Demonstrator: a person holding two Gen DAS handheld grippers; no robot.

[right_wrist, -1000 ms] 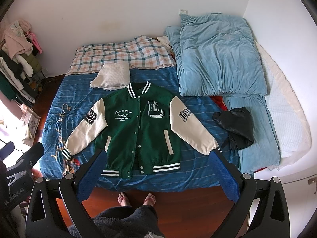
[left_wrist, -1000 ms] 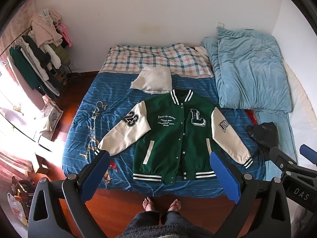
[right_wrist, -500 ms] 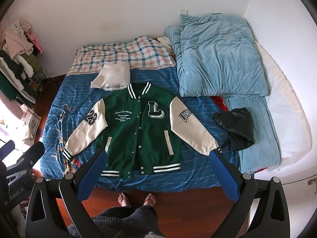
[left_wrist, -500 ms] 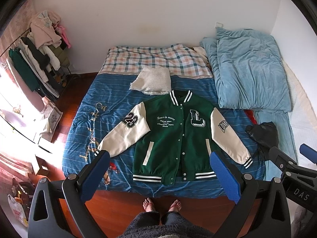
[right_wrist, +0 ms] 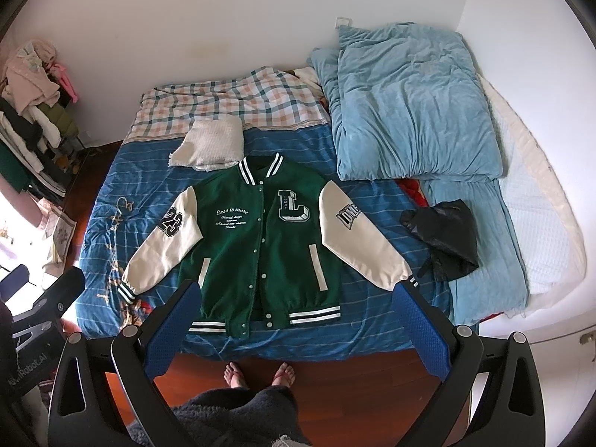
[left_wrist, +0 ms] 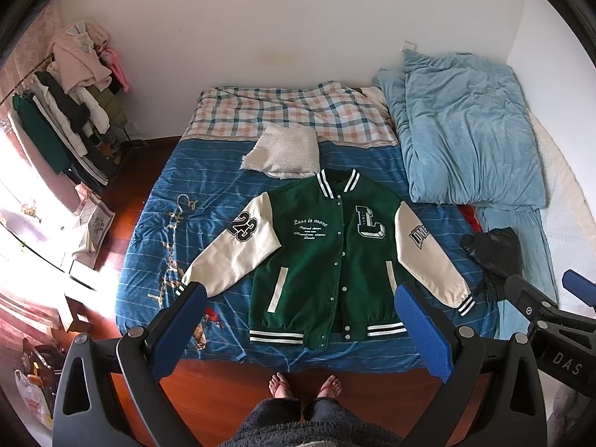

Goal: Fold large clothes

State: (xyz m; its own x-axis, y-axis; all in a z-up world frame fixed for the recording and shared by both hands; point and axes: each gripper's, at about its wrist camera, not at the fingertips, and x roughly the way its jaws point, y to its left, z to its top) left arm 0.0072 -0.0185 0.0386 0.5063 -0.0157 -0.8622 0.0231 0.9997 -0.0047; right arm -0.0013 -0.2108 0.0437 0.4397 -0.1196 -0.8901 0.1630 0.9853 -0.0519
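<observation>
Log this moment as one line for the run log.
stage: pre-grasp | jacket: flat on bed, snapped, sleeves spread | left gripper: open, above, empty | right gripper: open, above, empty

White walls (left_wrist: 298, 29) are closing the room in behind and to the right, meeting in a corner past the bed (left_wrist: 178, 223), which is standing on a reddish-brown wooden floor (left_wrist: 231, 380) and wearing a blue striped cover. A checked blanket (left_wrist: 294, 111) is lying across its far end, with a small cream pillow (left_wrist: 283, 152) resting just in front. A light blue duvet (right_wrist: 409, 104) is sitting bunched along the right side, a black bag (right_wrist: 447, 234) lying just beside it. At the left wall a clothes rack (left_wrist: 67, 111) is sagging under hung and piled garments. Strong daylight is pouring in from the left, washing out the floor there.
</observation>
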